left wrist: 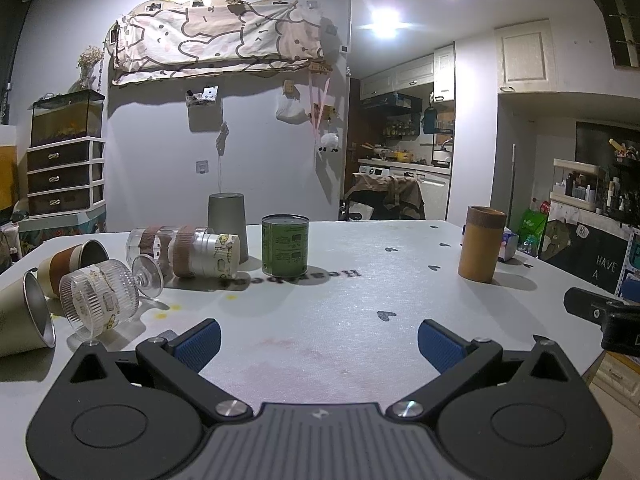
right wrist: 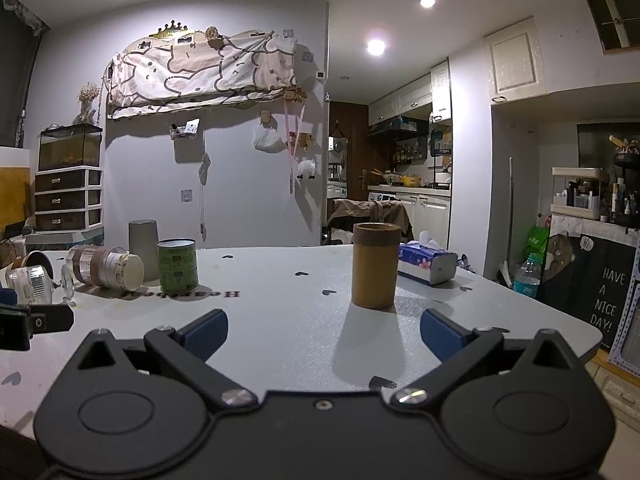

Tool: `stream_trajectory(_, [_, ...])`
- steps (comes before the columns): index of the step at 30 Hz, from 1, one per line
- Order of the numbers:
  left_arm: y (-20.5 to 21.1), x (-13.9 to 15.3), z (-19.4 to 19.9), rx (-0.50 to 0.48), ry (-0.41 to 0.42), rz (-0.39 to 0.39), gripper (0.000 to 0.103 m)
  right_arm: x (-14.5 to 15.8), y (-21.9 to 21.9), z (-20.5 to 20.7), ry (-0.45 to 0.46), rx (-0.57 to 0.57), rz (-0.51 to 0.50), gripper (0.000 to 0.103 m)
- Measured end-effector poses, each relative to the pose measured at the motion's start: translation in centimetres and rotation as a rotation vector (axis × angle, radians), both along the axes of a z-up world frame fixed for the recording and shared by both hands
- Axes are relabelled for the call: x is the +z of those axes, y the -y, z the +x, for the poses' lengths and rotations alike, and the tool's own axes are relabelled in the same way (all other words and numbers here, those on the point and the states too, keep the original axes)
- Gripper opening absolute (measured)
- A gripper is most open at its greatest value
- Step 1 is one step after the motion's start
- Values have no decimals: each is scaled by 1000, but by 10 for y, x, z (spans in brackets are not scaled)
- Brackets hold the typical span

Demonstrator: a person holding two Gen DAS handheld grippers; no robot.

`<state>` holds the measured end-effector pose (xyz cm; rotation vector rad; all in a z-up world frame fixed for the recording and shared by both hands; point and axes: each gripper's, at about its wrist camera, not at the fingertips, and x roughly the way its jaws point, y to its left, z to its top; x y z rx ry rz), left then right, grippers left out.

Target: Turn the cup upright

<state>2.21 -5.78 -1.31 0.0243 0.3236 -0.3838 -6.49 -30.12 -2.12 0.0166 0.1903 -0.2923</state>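
Dim kitchen-living room behind, white table (left wrist: pixel 320 320) with small dark heart marks in front. Left gripper (left wrist: pixel 319 344) low over the table, blue pads (left wrist: pixel 200 342) spread wide, nothing between. Right gripper (right wrist: pixel 324 334) likewise wide apart and holding nothing, brown cylindrical cup (right wrist: pixel 376 265) upright just ahead, between its fingers' lines but apart from them. Same brown cup at far right in the left view (left wrist: pixel 481 243). Beyond the left gripper, green can (left wrist: pixel 285 245) upright mid-table, grey cup (left wrist: pixel 227 226) mouth-down behind it. On their sides to the left: ribbed glass goblet (left wrist: pixel 102 296), clear taped jar (left wrist: pixel 192 251), steel-lined brown-banded cup (left wrist: pixel 76 262), cream steel-lined cup (left wrist: pixel 24 316) at the table edge. Blue tissue box (right wrist: pixel 427 263) just behind the brown cup. Fish tank on drawers (left wrist: pixel 66 168) against the far wall.
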Motion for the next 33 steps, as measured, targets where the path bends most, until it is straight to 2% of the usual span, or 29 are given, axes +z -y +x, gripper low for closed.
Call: stream_trajectory(33, [0,0,0,1,4,2,103,2,2,0,5,-3,-5,103])
